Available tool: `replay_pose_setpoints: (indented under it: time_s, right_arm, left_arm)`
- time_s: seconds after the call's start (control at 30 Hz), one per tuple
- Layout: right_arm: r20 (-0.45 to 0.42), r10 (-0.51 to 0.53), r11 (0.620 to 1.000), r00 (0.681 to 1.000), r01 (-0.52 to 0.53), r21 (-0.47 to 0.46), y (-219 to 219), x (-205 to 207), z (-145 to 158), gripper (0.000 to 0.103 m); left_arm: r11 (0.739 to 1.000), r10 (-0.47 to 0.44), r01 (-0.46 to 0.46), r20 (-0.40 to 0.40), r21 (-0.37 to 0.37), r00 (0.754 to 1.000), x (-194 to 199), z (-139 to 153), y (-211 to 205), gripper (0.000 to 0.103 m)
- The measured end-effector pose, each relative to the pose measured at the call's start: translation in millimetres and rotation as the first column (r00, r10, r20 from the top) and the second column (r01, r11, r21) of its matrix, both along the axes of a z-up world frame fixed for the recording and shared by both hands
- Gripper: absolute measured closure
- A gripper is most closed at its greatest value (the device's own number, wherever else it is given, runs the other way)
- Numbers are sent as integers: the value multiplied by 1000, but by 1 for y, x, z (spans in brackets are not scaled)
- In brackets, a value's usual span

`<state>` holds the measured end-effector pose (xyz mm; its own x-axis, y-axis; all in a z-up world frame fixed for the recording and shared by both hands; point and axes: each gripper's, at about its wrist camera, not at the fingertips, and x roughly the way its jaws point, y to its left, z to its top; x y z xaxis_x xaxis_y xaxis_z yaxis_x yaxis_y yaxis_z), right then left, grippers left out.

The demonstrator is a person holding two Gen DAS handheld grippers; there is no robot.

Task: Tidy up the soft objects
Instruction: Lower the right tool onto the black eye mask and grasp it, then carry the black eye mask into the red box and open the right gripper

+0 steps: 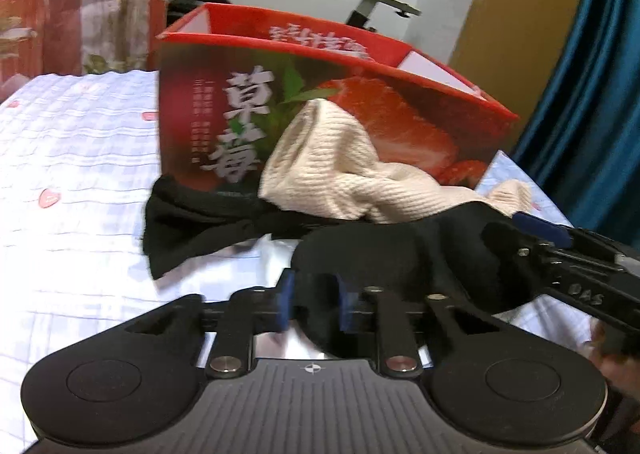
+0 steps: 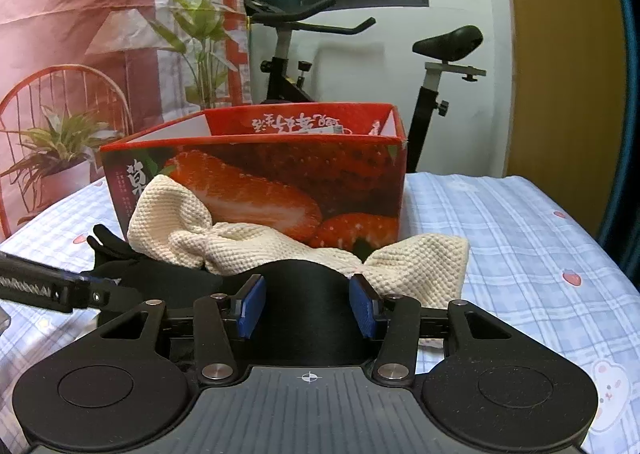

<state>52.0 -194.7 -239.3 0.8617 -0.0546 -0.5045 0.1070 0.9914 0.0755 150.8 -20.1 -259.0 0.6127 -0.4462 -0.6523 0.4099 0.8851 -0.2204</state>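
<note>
Left wrist: black cloth (image 1: 360, 254) hides claw (image 1: 314, 300) gap.

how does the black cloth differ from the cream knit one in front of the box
The black cloth is dark and smooth-looking; the cream knit cloth is pale with a ribbed, waffle-like weave. The black cloth lies low on the bedsheet, nearest both tools, with the left tool shut on it; the cream cloth bunches higher, one end propped against the strawberry box, ungripped. Both are soft, crumpled and outside the box.
</note>
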Motion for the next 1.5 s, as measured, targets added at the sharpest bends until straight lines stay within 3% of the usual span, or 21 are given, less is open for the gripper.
replay_pose_setpoints:
  time_s: [0.1, 0.27, 0.5, 0.7, 0.77, 0.87, 1.0, 1.07, 1.13, 1.33, 1.5]
  right_arm:
    - [7, -9, 1000, 1000, 9, 13, -2, -2, 2, 56]
    - [42, -38, 999, 998, 36, 40, -4, -14, 9, 44]
    - [24, -70, 992, 997, 67, 107, -13, -17, 5, 44]
    - [21, -38, 985, 999, 34, 169, -19, -4, 8, 57]
    - [26, -35, 981, 999, 30, 194, -22, 0, 13, 73]
    - [42, -24, 981, 999, 16, 194, -20, 0, 21, 84]
    - [69, 6, 980, 998, -19, 196, -11, -5, 30, 87]
    - [75, 24, 983, 997, -37, 182, -5, -8, 34, 88]
    - [75, 46, 985, 996, -58, 165, 2, -10, 37, 89]
    - [60, 91, 986, 994, -98, 133, 20, -15, 38, 89]
    - [21, 67, 990, 998, -69, 123, 21, -22, 29, 89]
  left_arm:
    - [999, 22, -22, 9, -34, 1000, -2, 2, 7, 86]
    - [999, 51, -50, 39, -16, 998, -10, 6, 13, 86]
    - [998, 55, -55, 23, -7, 998, -16, 0, 19, 86]
    - [998, 65, -64, 33, -17, 997, -18, 3, 21, 86]
    - [997, 76, -75, 49, -17, 996, -19, 7, 22, 86]
    - [996, 81, -79, 75, -34, 994, -22, 15, 24, 86]
    - [996, 86, -81, 132, -44, 988, -31, 29, 29, 87]
    - [994, 104, -98, 153, -46, 983, -33, 36, 34, 94]
    - [992, 123, -116, 160, -54, 979, -35, 40, 39, 94]
    - [988, 146, -140, 110, -63, 983, -36, 33, 48, 94]
    - [984, 166, -161, 54, -72, 985, -34, 23, 55, 93]
